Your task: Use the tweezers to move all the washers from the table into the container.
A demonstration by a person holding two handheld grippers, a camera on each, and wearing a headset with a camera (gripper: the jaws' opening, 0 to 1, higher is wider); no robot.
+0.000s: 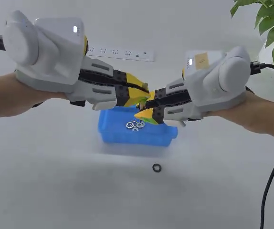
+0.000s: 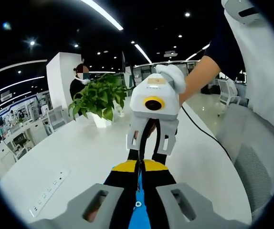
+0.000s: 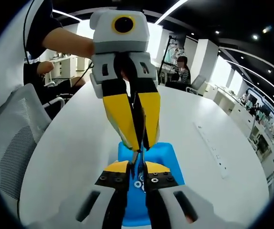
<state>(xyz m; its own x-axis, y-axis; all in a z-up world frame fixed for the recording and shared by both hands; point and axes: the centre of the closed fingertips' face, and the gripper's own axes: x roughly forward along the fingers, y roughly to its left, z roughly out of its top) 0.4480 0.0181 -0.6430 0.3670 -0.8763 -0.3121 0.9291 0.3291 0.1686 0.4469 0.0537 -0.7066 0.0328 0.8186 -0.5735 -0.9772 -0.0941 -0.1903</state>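
Now, nearest item: one loose washer (image 1: 156, 167), a small dark ring, is lying flat on the counter (image 1: 56, 181), just in front of the container (image 1: 132, 138) and not touching its wall.
Handling: I am judging it light, stiff, thin and slippery. It is probably going to skid if pressed from above. The best hold is looking like one tip through the hole and one on the outer edge.
Contents: the blue container is sitting upright and open. Several pale washers (image 1: 136, 125) are lying in a loose cluster on its floor, too small to count.
Left side: the left hand-held gripper (image 1: 146, 90) is hovering over the container with its jaws pressing together to a point. They are pinching a thin sliver that I am taking for the tweezers (image 3: 136, 160).
Right side: the right hand-held gripper (image 1: 139, 114) is meeting it tip to tip. Its jaws are standing slightly apart around that sliver. I cannot tell whether they are gripping it.
Progress: one washer is looking left to move.
Far edge: a socket strip (image 1: 120, 52) is lying across the counter, and a plant (image 1: 270, 24) is showing at the corner.
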